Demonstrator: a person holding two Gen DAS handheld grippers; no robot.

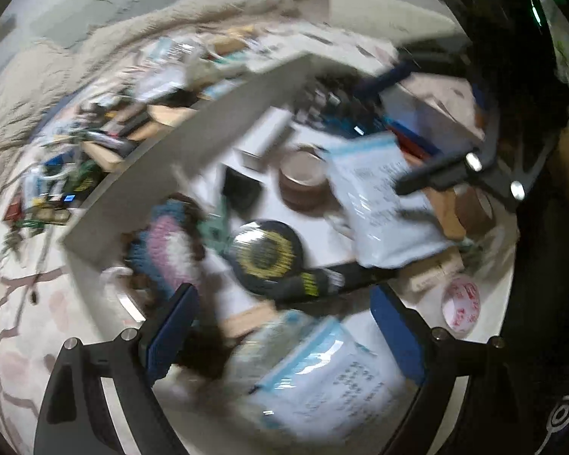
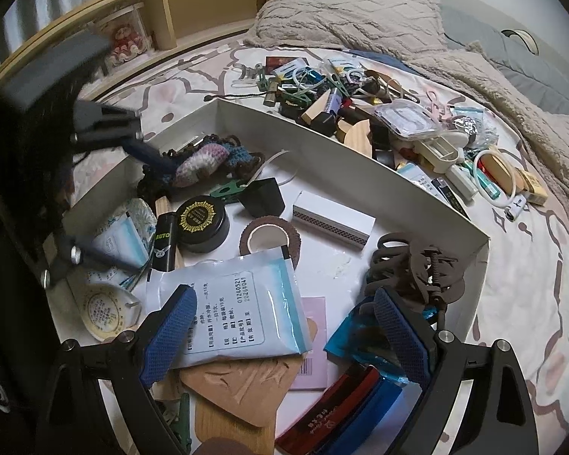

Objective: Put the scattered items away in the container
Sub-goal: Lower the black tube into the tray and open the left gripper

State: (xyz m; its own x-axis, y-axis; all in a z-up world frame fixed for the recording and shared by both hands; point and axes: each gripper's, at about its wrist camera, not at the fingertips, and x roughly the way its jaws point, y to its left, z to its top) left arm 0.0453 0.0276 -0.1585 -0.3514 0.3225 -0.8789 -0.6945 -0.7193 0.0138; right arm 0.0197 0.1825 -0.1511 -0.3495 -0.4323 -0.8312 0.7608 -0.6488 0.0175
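Box sits on the bed, junk pile just behind. Both tools tilt down over it w/ jaws apart, empty: left tool, right tool above a sachet.

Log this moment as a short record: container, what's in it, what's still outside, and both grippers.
container: white box on the bed
inside: printed sachet, round black tin, tape roll, crocheted toy, hair claw
outside: pile of small items on the sheet beyond the far wall
left gripper: open, empty, over the box
right gripper: open, empty, over the sachet
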